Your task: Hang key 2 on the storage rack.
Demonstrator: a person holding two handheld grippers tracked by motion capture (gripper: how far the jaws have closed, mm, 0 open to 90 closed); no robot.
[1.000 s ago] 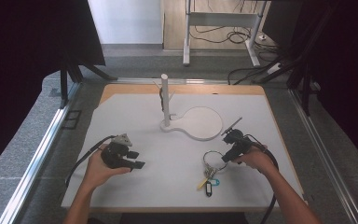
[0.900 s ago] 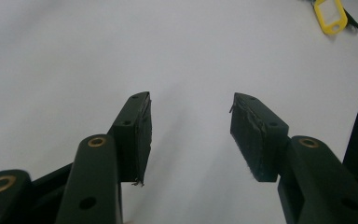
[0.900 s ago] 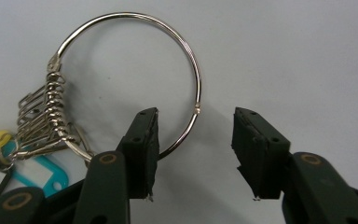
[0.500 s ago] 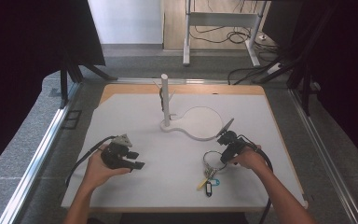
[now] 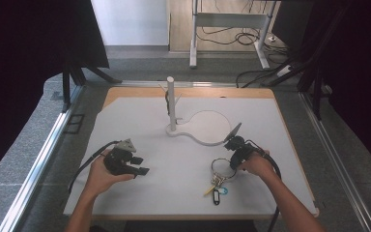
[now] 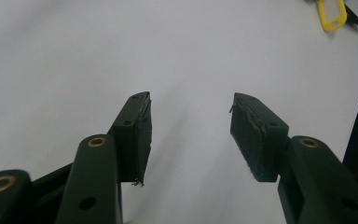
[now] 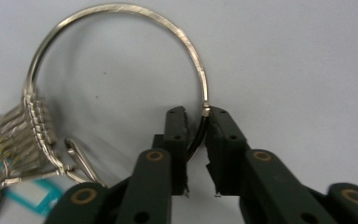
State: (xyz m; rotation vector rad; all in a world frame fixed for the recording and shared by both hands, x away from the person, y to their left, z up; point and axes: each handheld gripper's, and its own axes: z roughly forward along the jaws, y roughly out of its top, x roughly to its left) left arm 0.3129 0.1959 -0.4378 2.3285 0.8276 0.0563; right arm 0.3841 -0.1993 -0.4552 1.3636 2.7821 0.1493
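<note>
Closure on the right side, taken first from the high view. Found the key ring (image 5: 221, 167) lying flat on the white surface (image 5: 140, 121), at about five o'clock from the stand (image 5: 171, 104), with its keys (image 5: 216, 186) trailing toward six. Met there by the right hand-held gripper (image 5: 229, 159), reaching in from roughly one o'clock with its tips down at the ring's rim. Placed the left hand-held gripper (image 5: 142, 165) well apart from all this, at about eight o'clock from the stand.

Next, the left gripper view. Showed the left hand-held gripper (image 6: 191, 126) with jaws apart and nothing but bare surface between the pads. Caught a yellow tag (image 6: 331, 18) far off at one o'clock.

Last, the right gripper view. Had just been closing the jaws of the right hand-held gripper (image 7: 196, 116), with the ring's wire between them. Ended with the pads nearly together, clamped on the thin wire at the ring's five o'clock arc. Left the key ring (image 7: 121, 11) looping up to twelve, the keys (image 7: 32, 126) bunched at nine, and a blue tag (image 7: 32, 193) at eight.

Judged the grasp made and the lift not yet begun. Expected the heavy bunch on the far side to swing or pivot once raised.
</note>
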